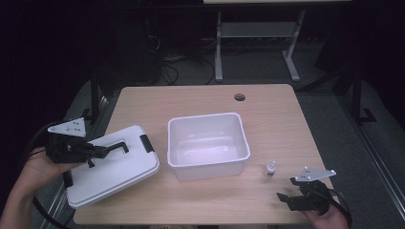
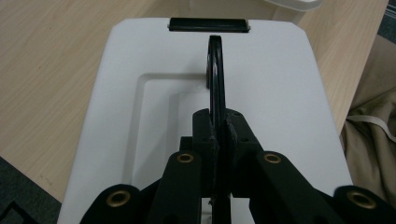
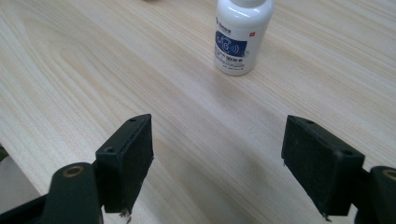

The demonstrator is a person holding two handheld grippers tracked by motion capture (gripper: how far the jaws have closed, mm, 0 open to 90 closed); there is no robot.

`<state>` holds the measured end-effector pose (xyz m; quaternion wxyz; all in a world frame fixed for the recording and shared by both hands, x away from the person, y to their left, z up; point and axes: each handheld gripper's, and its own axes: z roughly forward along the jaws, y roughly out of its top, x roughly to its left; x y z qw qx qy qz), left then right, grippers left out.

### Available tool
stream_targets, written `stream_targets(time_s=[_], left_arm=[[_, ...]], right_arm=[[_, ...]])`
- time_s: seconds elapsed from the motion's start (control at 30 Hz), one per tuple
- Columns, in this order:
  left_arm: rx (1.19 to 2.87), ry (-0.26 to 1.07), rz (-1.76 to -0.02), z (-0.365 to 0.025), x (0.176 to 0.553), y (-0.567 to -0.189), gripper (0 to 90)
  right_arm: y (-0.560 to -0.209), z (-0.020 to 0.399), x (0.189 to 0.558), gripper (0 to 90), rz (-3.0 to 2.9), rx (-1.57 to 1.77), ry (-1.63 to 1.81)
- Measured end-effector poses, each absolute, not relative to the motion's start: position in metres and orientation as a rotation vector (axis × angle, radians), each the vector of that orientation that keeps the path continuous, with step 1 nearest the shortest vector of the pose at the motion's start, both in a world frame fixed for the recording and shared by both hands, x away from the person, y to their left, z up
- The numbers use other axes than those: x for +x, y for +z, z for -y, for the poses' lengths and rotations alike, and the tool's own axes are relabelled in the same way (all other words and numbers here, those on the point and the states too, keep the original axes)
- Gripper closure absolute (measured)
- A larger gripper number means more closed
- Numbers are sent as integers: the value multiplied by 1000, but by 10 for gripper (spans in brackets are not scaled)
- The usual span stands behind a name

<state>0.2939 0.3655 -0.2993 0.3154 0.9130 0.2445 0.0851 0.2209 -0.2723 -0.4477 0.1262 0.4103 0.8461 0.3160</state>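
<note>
A white lid (image 1: pixel 114 169) with a black handle (image 1: pixel 117 147) and black latches lies on the table's left side, partly over the edge. My left gripper (image 1: pixel 98 151) is shut on that handle (image 2: pixel 215 70), with the pads pinching the thin black bar from both sides above the lid (image 2: pixel 280 74). An open white bin (image 1: pixel 208 145) stands in the middle of the table. A small white bottle (image 1: pixel 271 169) with a blue label (image 3: pixel 240 35) stands upright to the right of the bin. My right gripper (image 1: pixel 285 197) hovers open near the front right edge, with the bottle beyond its jaws (image 3: pixel 217 163).
The wooden table (image 1: pixel 267 109) has a round cable hole (image 1: pixel 239 97) at the back. Beyond it stand the legs of another desk (image 1: pixel 218 47) and loose cables on the floor. A beige cloth (image 2: pixel 373 126) lies beside the table in the left gripper view.
</note>
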Motion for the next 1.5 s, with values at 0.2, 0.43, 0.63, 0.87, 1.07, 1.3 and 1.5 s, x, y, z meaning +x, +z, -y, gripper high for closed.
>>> stream_targets(time_s=[0.2, 0.43, 0.63, 0.87, 1.07, 1.3, 1.5], left_arm=[[2415, 212, -659, -363, 295, -316, 842], [2435, 198, -678, -359, 297, -332, 842], [2436, 181, -691, -356, 301, -347, 842], [2446, 160, -711, -353, 307, -361, 841], [2462, 141, -724, -349, 313, -374, 841], [2452, 128, -729, -349, 318, -384, 841], [2459, 131, -736, -349, 319, -390, 840]], right_arm=[[-448, 272, 221, 244, -2468, 1194, 917], [-448, 270, 221, 244, -2472, 1180, 916], [-448, 270, 221, 244, -2475, 1179, 913], [-448, 271, 221, 244, -2475, 1179, 910], [-448, 270, 221, 244, -2476, 1180, 906], [-450, 270, 221, 244, -2483, 1182, 897], [-450, 269, 221, 244, -2485, 1184, 903]])
